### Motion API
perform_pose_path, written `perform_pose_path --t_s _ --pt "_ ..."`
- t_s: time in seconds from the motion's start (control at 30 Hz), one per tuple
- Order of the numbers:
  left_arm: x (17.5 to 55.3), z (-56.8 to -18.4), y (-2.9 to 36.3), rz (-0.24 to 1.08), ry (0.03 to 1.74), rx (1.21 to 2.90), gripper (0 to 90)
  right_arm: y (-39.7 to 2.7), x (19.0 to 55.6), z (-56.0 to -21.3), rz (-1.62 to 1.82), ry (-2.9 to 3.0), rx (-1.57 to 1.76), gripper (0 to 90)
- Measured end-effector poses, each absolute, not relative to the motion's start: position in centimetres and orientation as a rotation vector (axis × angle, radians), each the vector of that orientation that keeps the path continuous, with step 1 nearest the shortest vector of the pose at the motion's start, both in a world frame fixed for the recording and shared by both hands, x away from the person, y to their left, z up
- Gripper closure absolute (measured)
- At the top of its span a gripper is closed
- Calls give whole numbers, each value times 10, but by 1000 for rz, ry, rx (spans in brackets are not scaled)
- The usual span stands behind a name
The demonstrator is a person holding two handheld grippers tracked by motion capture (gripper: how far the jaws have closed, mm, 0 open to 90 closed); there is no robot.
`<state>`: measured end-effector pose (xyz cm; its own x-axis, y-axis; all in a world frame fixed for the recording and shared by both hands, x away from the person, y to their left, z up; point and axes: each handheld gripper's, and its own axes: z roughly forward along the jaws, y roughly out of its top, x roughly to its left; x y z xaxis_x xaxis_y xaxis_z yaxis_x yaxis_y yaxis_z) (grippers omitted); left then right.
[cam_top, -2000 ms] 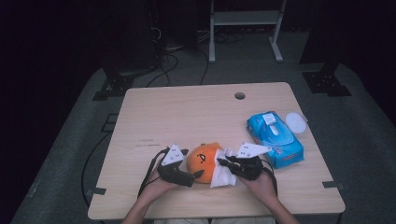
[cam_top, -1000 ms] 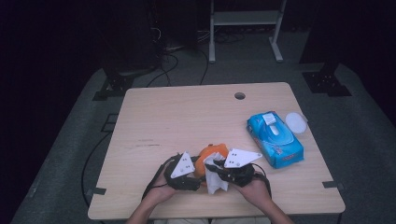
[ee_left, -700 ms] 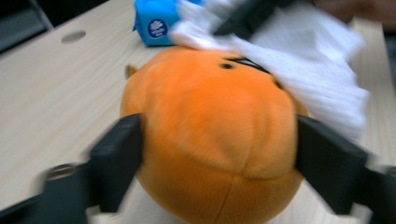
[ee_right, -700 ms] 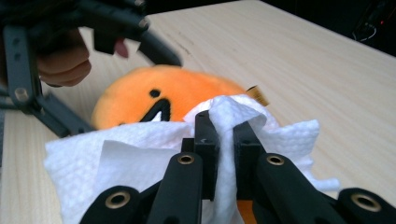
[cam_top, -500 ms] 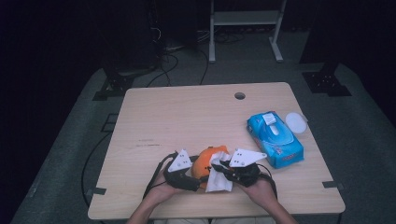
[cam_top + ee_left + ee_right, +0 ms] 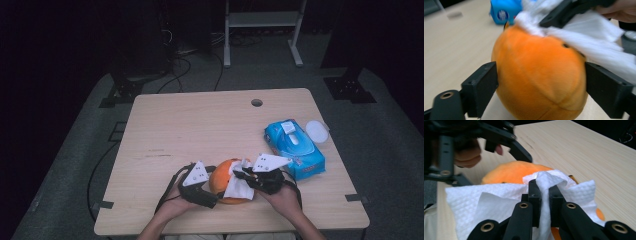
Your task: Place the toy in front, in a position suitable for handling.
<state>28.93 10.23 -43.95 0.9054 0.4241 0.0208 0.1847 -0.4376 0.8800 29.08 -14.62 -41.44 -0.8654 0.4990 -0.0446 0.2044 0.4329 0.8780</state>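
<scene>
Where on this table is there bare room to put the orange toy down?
The table's left half and the far strip around the cable hole are bare. The near middle is crowded by both tongs, the orange plush toy and the wipe; the blue wipes pack fills the right.

We carry two black grippers, the left gripper [image 6: 212, 192] and the right gripper [image 6: 240, 175], each topped by a grey three-cornered plate dotted with small dark marks. A black cable loops from each one toward the near table [image 6: 200, 125] edge. Up close, the jaws are flat, blocky, matte black bars with square pads. Brass-coloured rivets sit at their link pivots, nearest the camera. Our forearms are bare, with no sleeves showing above the table's near edge.
</scene>
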Motion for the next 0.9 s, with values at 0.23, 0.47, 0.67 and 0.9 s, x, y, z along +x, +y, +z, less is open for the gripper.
perform_pose_path --t_s 0.23,0.47,0.67,0.9 --pt "270 -434 92 498 236 2115 348 -124 277 -405 1456 2411 488 833" --pt "274 -437 95 481 246 2095 355 -148 296 -409 1413 2361 630 834" --pt "283 -434 99 298 382 2024 227 -135 283 -408 1421 2375 578 834" --pt "280 -436 103 385 343 2057 375 -142 292 -409 1398 2362 606 835"
